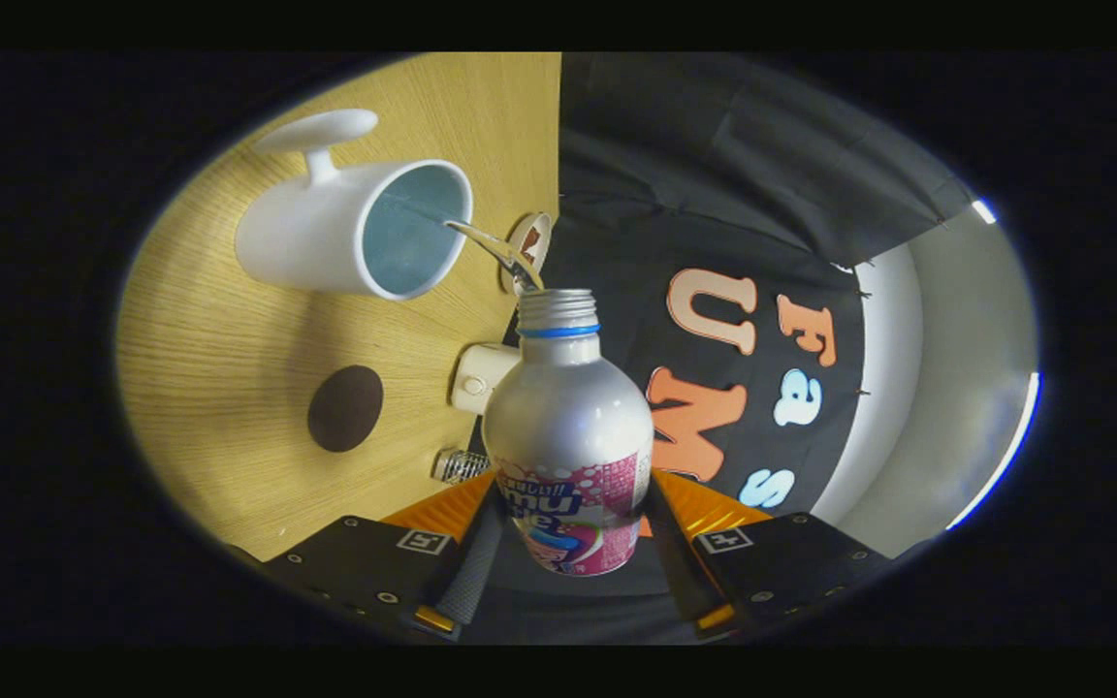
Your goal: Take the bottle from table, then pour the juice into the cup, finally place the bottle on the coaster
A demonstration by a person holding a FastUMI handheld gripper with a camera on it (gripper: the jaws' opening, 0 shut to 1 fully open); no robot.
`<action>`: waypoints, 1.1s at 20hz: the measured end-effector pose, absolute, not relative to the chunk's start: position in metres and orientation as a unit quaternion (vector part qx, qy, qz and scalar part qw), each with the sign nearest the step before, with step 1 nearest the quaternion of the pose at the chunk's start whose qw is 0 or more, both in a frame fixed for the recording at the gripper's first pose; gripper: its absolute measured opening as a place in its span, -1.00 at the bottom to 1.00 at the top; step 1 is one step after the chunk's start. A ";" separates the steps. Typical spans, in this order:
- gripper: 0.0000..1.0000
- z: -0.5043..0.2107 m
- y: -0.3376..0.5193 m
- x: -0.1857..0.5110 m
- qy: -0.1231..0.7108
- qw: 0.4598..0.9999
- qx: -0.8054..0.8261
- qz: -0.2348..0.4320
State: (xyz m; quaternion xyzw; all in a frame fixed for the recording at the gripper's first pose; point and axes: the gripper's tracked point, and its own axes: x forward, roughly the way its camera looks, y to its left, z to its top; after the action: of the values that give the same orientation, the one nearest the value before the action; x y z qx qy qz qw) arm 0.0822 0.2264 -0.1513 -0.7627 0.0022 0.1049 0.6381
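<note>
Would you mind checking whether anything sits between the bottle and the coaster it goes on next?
Nothing visible does. The gripper is shut on the bottle, tilted and pouring into the cup. Bare table surrounds the coaster; the cup lies beyond it.

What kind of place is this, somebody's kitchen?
Probably not: it looks like a staged recording booth. A wooden table backs onto a black cloth wall, and the gripper holds a bottle, pouring into a white cup.

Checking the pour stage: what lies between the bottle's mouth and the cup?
In the gripper view, a thin stream of juice arcs from the bottle, clamped by the gripper, into the white cup.
</note>
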 end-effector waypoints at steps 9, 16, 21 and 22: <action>0.53 -0.146 0.229 0.082 -0.010 0.622 -0.776 0.106; 0.53 -0.146 0.229 0.082 -0.016 0.609 -0.785 0.109; 0.53 -0.148 0.233 0.080 -0.023 0.598 -0.793 0.112; 0.53 -0.149 0.234 0.079 -0.022 0.598 -0.793 0.113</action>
State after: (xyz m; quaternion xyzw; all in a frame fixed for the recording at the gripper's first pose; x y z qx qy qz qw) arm 0.0793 0.2338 -0.1489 -0.7935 -0.0222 0.1133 0.5976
